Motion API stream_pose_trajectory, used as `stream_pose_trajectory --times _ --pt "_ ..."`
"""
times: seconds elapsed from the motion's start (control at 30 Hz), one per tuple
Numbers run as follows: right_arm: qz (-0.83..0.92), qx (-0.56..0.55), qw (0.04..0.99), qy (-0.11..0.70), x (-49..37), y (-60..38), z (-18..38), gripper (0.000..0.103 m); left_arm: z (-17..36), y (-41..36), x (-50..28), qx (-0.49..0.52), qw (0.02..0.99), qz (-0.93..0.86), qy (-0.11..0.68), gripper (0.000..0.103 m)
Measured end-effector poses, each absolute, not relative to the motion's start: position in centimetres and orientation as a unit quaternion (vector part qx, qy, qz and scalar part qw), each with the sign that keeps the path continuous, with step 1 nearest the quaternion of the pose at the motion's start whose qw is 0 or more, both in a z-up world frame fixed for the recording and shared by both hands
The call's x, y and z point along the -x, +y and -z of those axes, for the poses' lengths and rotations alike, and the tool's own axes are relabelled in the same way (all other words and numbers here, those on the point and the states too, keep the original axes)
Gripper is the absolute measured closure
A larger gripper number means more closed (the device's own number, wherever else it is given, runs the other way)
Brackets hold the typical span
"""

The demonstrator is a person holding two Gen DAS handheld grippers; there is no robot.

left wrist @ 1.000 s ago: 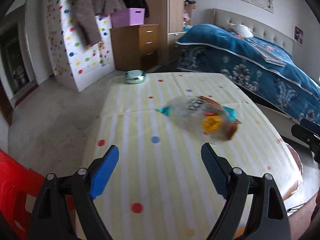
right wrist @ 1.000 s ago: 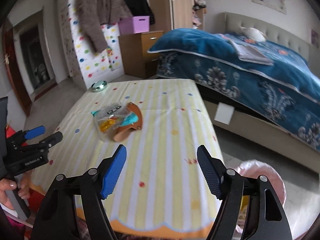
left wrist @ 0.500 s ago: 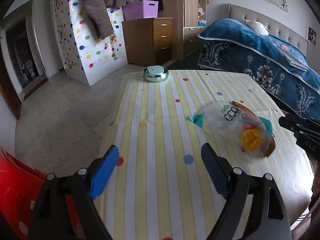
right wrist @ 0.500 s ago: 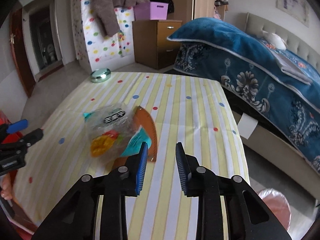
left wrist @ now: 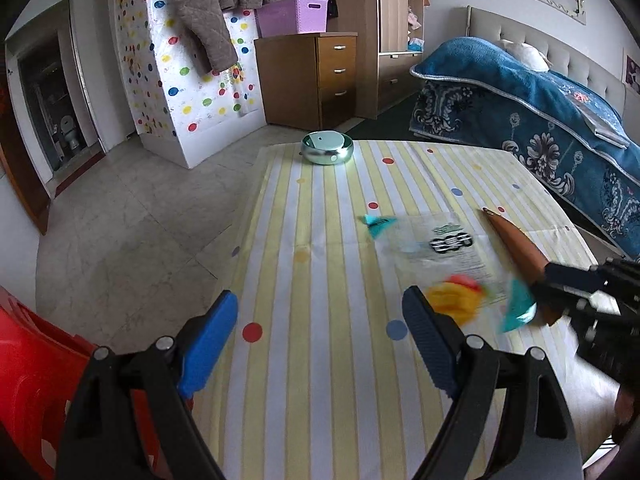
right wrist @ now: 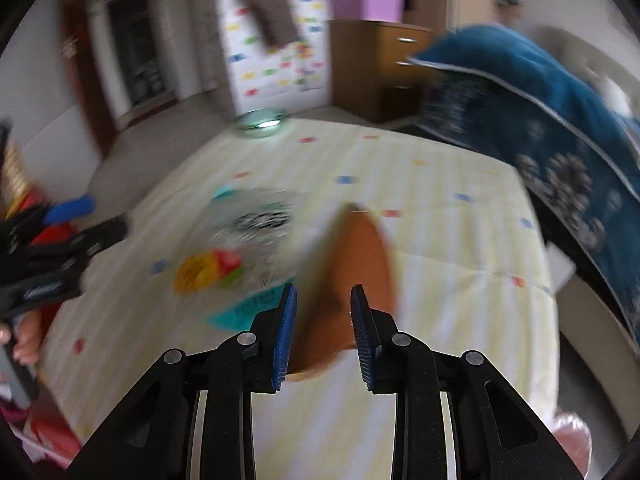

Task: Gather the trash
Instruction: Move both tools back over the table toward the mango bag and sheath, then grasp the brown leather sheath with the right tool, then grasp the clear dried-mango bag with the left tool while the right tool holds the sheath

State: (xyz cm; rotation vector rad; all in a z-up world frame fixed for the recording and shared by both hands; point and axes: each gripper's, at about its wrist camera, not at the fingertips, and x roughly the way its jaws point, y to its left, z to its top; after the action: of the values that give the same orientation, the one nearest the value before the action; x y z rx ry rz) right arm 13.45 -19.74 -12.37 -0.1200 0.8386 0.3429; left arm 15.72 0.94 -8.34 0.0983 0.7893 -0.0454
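**Right gripper narrows over the wrapper**

The clear snack wrapper (left wrist: 436, 252) lies right of centre on the striped, dotted tablecloth (left wrist: 320, 360), brown flap (right wrist: 352, 264) between the right gripper (right wrist: 323, 300)'s jaws, which have just been closing; whether they pinch it, I cannot tell. Left gripper (left wrist: 320, 320) gapes wide, empty. Silver tin (left wrist: 327, 153) at the far edge; bed (left wrist: 540, 112) upper right, dresser (left wrist: 316, 76) behind.

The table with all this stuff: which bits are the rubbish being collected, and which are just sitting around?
Part of the job:
- clear snack wrapper
- brown wrapper, between the right claw jaws
- left claw, open, empty

Just lying about:
- round green tin
- red chair
- purple basket
- bed
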Motion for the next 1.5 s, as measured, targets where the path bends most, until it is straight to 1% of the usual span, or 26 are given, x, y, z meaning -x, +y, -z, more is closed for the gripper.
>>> stream_pose_trajectory --times 0.03,0.07,0.1,0.17,0.2,0.23,0.27,0.3,0.37,0.5,0.63,0.67,0.7,0.77,0.8,0.83,0.87,0.93,0.97,1.07,1.3,1.5 --pt "-0.177 0.062 0.896 0.403 -13.1 -19.0 12.2 0.074 8.2 0.9 -15.5 -0.048 0.922 0.022 0.383 0.019" --pt "-0.180 0.064 0.897 0.399 -12.6 -18.5 12.0 0.074 8.1 0.9 -15.3 -0.048 0.922 0.023 0.383 0.014" --pt "-0.175 0.064 0.901 0.392 -12.0 -18.5 11.6 0.074 8.0 0.8 -15.1 -0.047 0.923 0.024 0.381 0.011" --pt "-0.162 0.057 0.906 0.388 -11.6 -18.8 11.4 0.072 7.9 0.6 -14.9 -0.047 0.923 0.026 0.380 0.009" --pt "-0.139 0.049 0.911 0.384 -11.5 -19.5 11.4 0.063 8.0 0.4 -14.9 -0.047 0.923 0.026 0.381 0.009" --pt "-0.135 0.048 0.912 0.384 -11.5 -19.6 11.5 0.042 8.0 0.2 -14.9 -0.048 0.923 0.025 0.381 0.008" --pt "-0.114 0.039 0.914 0.387 -11.8 -20.3 11.7 0.032 8.0 0.1 -14.9 -0.046 0.923 0.026 0.381 0.008" --pt "-0.107 0.034 0.914 0.391 -12.0 -20.6 11.9 0.025 8.0 -0.1 -14.9 -0.044 0.923 0.027 0.382 0.008" --pt "-0.092 0.009 0.910 0.404 -13.1 -20.8 12.5 0.025 8.1 -0.4 -15.0 -0.042 0.922 0.028 0.384 0.008" --pt "-0.081 0.007 0.904 0.419 -15.1 -20.8 13.5 0.025 8.2 -0.7 -15.3 -0.046 0.921 0.028 0.386 0.008" --pt "-0.069 -0.004 0.897 0.437 -16.9 -21.3 14.1 0.028 8.3 -1.0 -15.7 -0.053 0.919 0.026 0.390 0.007" --pt "-0.065 -0.004 0.894 0.444 -17.2 -21.3 14.3 0.030 8.4 -1.1 -15.6 -0.055 0.919 0.026 0.390 0.007" --pt "-0.064 0.000 0.894 0.445 -17.2 -21.3 14.3 0.035 8.4 -1.2 -15.7 -0.058 0.919 0.026 0.390 0.007" --pt "-0.061 0.012 0.894 0.443 -17.7 -21.6 14.6 0.042 8.4 -1.5 -15.8 -0.061 0.918 0.029 0.391 0.007" --pt "-0.061 0.013 0.895 0.441 -17.8 -22.0 14.7 0.049 8.4 -1.6 -15.9 -0.061 0.918 0.030 0.391 0.007" --pt "-0.063 0.011 0.896 0.439 -17.5 -22.1 14.6 0.049 8.4 -1.7 -15.9 -0.062 0.918 0.032 0.391 0.007" --pt "-0.062 0.011 0.906 0.418 -15.8 -22.6 13.9 0.049 8.4 -1.9 -16.0 -0.063 0.917 0.034 0.392 0.007" --pt "-0.063 0.011 0.911 0.408 -15.9 -23.4 13.7 0.050 8.4 -2.4 -16.1 -0.066 0.915 0.039 0.395 0.007" --pt "-0.060 0.001 0.920 0.387 -14.0 -24.5 12.7 0.050 8.5 -2.7 -16.2 -0.067 0.914 0.042 0.397 0.007" --pt "-0.051 -0.014 0.929 0.367 -11.3 -26.1 11.6 0.051 8.6 -4.2 -16.7 -0.072 0.909 0.054 0.407 0.007" --pt "-0.038 -0.030 0.934 0.354 -9.2 -29.0 9.6 0.050 10.1 -8.0 -19.8 -0.061 0.887 0.063 0.452 0.007" --pt "-0.037 -0.043 0.933 0.355 -7.8 -31.6 9.0 0.050 12.2 -9.5 -21.3 -0.082 0.872 0.042 0.480 0.007"
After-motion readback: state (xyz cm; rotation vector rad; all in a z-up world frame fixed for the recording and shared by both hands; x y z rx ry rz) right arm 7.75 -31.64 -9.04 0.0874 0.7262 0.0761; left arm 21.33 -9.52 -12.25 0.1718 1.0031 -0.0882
